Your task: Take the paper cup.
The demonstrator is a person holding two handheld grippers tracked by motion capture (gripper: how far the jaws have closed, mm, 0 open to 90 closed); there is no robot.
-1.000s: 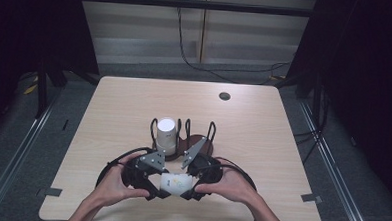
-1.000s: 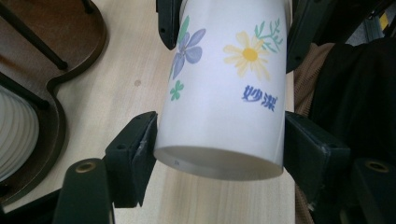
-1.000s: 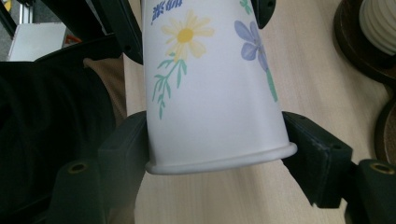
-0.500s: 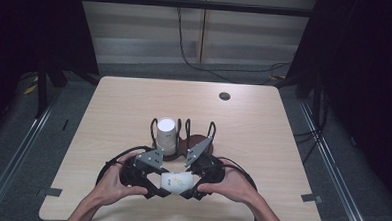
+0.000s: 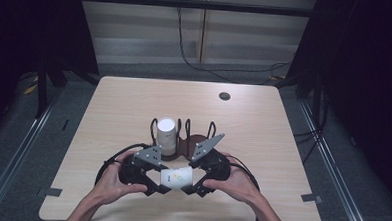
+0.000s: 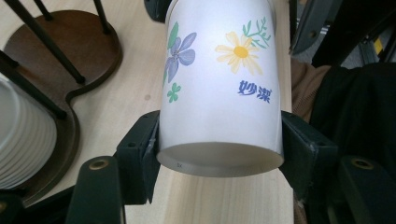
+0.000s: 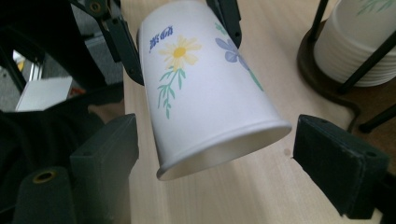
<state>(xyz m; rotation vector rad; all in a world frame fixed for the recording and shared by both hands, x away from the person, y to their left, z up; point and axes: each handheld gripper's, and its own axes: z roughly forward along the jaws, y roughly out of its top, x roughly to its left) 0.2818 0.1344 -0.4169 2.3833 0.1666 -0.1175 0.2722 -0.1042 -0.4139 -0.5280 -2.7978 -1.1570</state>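
Note:
A white paper cup printed with flowers lies level between my two grippers, just above the table's near edge. My left gripper is shut on the cup's base end, with a pad pressed on each side. My right gripper stands around the rim end of the cup; its jaws have just been opening and both pads are clear of the paper. In the high view the left gripper and right gripper face each other, each held in one hand.
A stack of white cups stands in a black wire holder on a brown wooden base, just beyond the grippers. A black round cap sits at the table's far right. Bare tabletop lies on either side.
Both hands and the cup stay almost where they were. The right gripper's jaws now stand wider, off the cup's rim, while the left holds the cup's base.

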